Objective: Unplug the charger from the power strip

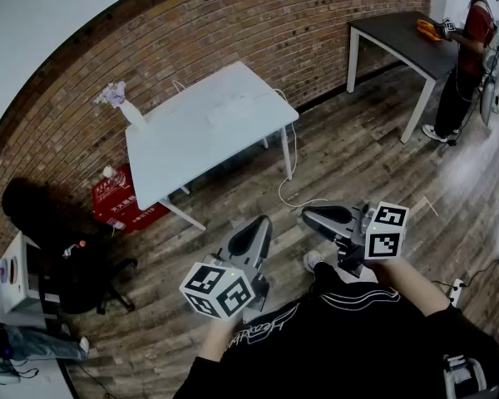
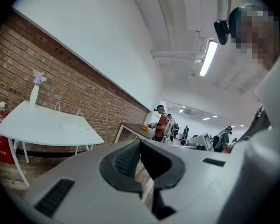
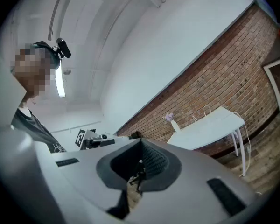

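A white power strip (image 1: 235, 106) lies on the white table (image 1: 191, 140) across the room, and a white cable (image 1: 293, 152) drops from it to the floor. It shows faintly as a power strip (image 2: 73, 125) in the left gripper view. I cannot make out the charger at this distance. My left gripper (image 1: 262, 221) and right gripper (image 1: 306, 216) are held close to my body over the wooden floor, well short of the table. Both are shut with nothing between the jaws. The left gripper (image 2: 140, 143) and right gripper (image 3: 141, 143) point toward the table (image 3: 210, 127).
A vase with purple flowers (image 1: 123, 105) stands on the table's left corner. A red box (image 1: 116, 198) and a black office chair (image 1: 79, 264) are at the left. A person (image 1: 466, 48) stands at a dark table (image 1: 399, 36) at the back right. Another power strip (image 1: 457, 288) lies on the floor at the right.
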Action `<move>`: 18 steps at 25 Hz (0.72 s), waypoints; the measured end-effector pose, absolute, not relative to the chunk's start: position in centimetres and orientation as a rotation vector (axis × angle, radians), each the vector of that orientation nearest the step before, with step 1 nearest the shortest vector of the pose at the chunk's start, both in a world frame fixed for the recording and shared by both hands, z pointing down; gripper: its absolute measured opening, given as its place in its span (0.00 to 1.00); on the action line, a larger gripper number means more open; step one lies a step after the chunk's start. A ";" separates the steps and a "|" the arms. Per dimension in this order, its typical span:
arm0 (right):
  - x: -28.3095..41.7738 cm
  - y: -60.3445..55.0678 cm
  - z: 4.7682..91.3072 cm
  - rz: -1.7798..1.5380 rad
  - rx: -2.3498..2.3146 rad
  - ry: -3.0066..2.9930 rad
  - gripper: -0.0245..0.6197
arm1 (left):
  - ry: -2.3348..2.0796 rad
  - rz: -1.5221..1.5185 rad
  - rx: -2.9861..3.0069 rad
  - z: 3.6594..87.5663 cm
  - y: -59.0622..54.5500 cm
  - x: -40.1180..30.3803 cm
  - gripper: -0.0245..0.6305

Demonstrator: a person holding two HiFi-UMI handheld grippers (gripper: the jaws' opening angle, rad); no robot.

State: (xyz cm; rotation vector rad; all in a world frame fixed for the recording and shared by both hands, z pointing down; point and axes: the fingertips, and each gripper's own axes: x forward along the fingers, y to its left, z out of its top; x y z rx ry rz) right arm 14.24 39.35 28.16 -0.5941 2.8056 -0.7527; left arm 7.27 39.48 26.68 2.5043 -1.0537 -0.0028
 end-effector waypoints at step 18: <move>12.3 38.9 27.1 -0.734 -0.569 2.822 0.03 | -1.109 -0.034 2.501 25.0 39.7 5.2 0.04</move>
